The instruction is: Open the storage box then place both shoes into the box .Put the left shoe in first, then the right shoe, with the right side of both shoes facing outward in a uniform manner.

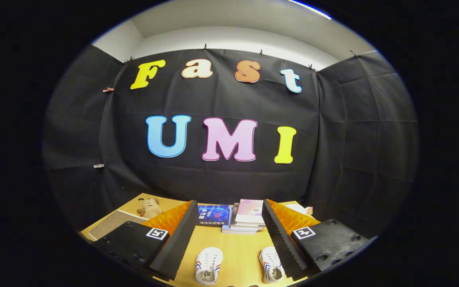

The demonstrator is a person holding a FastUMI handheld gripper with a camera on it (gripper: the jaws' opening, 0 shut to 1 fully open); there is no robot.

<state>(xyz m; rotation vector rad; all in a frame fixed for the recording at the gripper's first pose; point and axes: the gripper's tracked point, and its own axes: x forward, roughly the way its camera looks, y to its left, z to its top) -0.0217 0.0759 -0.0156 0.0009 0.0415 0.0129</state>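
The claw [229, 235] hangs above the wooden tabletop [237, 247] with its fingers spread wide, gripping nothing. Two white shoes [208, 265] [271, 269] lie between the fingers. Beyond them sits a stack of books [247, 217], with a small plush toy [151, 207] off to the left.

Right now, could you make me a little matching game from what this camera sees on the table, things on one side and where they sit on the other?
Things:
1. Two white shoes
2. Stack of books
3. Plush toy
4. Gripper

Places:
A. Beyond the shoes, at the back of the wooden table, near the cloth wall
B. Beyond the left finger, at the table's far left
C. Fingers spread wide, holding nothing
D. Side by side on the table between the fingers

Pairs: 1-D, 2-A, 3-B, 4-C
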